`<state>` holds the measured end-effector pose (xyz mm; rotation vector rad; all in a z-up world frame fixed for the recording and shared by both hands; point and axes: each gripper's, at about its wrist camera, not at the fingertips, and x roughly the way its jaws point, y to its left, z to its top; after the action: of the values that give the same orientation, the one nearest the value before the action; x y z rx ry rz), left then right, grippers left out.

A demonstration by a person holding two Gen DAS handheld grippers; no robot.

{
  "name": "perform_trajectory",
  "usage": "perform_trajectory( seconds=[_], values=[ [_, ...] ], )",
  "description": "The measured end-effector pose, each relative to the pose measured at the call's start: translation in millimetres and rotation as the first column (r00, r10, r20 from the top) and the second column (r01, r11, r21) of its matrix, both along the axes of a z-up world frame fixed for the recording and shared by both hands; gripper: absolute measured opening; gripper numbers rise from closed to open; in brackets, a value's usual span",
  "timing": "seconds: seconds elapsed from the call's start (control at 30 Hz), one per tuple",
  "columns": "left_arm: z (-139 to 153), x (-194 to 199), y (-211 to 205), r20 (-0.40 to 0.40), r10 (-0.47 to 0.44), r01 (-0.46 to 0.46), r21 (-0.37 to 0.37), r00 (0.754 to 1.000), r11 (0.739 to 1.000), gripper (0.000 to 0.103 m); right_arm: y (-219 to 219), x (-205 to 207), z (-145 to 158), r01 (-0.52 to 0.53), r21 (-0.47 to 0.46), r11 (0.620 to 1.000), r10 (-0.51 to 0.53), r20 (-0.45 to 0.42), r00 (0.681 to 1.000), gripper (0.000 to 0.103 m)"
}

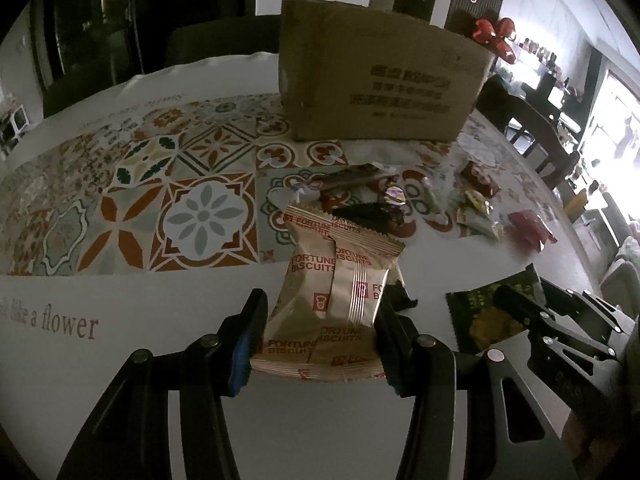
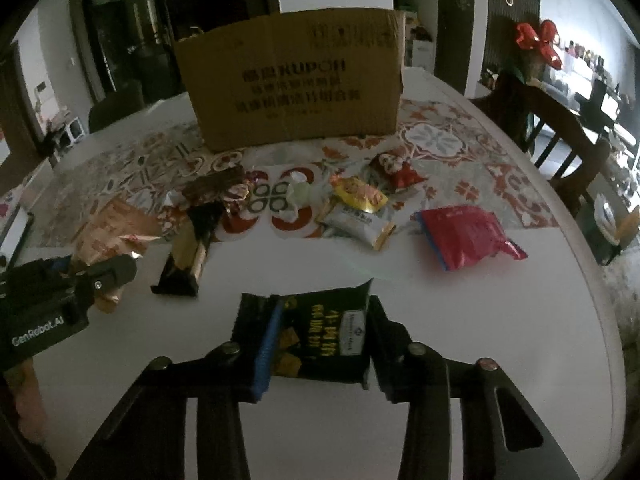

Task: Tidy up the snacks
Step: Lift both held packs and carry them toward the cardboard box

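My left gripper is shut on a tan Fortune Biscuits packet and holds it above the table. My right gripper is shut on a dark green snack packet, which also shows in the left wrist view. A brown cardboard box stands at the back of the table, also in the left wrist view. Loose snacks lie before it: a red packet, a yellow packet, a white packet, a black and gold bar.
The round table has a white top and a tile-patterned cloth. A wooden chair stands at the right. The left gripper's body sits at the left edge of the right wrist view.
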<state>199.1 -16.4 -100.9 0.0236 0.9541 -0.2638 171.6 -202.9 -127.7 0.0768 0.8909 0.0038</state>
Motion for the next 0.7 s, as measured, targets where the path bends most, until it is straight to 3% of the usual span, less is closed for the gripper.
perform_trajectory(
  seconds=[0.03,0.17,0.3,0.37,0.53,0.7],
  values=[
    [1,-2,-1,0.006,-0.004,0.004,0.004,1.000,1.000,0.051,-2,0,-1,0.001,0.008,1.000,-0.001,-0.005,1.000,0.043],
    [6,-10,-6,0.012,-0.022,0.022,-0.003,1.000,1.000,0.051,-7,-3,-3,-0.005,0.050,0.999,0.007,-0.044,0.999,0.069],
    [10,-19,-5,0.009,-0.028,0.029,-0.013,1.000,1.000,0.051,-2,-9,-1,-0.048,0.048,0.998,0.051,-0.058,0.997,0.070],
    [11,-24,-5,0.005,-0.032,0.032,-0.014,0.999,0.999,0.051,1,-11,1,-0.082,0.044,0.996,0.085,-0.070,0.994,0.083],
    [11,-37,-5,-0.026,-0.026,0.026,-0.029,0.999,0.999,0.051,13,-13,7,-0.217,-0.033,0.976,0.212,-0.109,0.971,0.084],
    [6,-48,-14,-0.101,-0.031,0.022,-0.093,0.994,0.995,0.051,23,-1,16,-0.428,-0.137,0.893,0.397,-0.208,0.894,0.083]
  ],
)
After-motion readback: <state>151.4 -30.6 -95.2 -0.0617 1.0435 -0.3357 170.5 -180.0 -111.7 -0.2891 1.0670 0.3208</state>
